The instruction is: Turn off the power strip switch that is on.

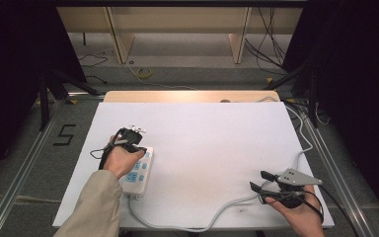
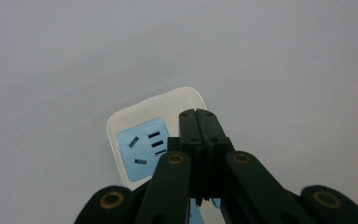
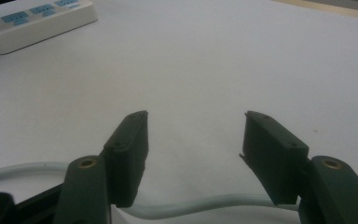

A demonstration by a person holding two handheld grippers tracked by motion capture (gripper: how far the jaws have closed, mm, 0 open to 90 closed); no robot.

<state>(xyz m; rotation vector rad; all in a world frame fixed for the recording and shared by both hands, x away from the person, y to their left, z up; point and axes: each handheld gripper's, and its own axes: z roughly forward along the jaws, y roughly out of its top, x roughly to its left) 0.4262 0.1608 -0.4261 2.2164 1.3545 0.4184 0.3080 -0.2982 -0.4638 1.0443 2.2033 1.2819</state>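
Your left gripper (image 2: pixel 199 112), jaws pressed together, sits over the power strip (image 2: pixel 142 140); your right gripper (image 3: pixel 195 133) gapes wide above its cord (image 3: pixel 186 207).

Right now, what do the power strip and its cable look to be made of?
Power strip: apparently hard plastic, a smooth white shell with rounded corners and pale blue socket panels, slightly glossy. Cable: probably flexible rubbery or vinyl sheathing, pale grey and matte; it lies in loose curves on the table.

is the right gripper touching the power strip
Apart. In the high view the right gripper sits at the table's right, with bare white table between it and the power strip at the left.
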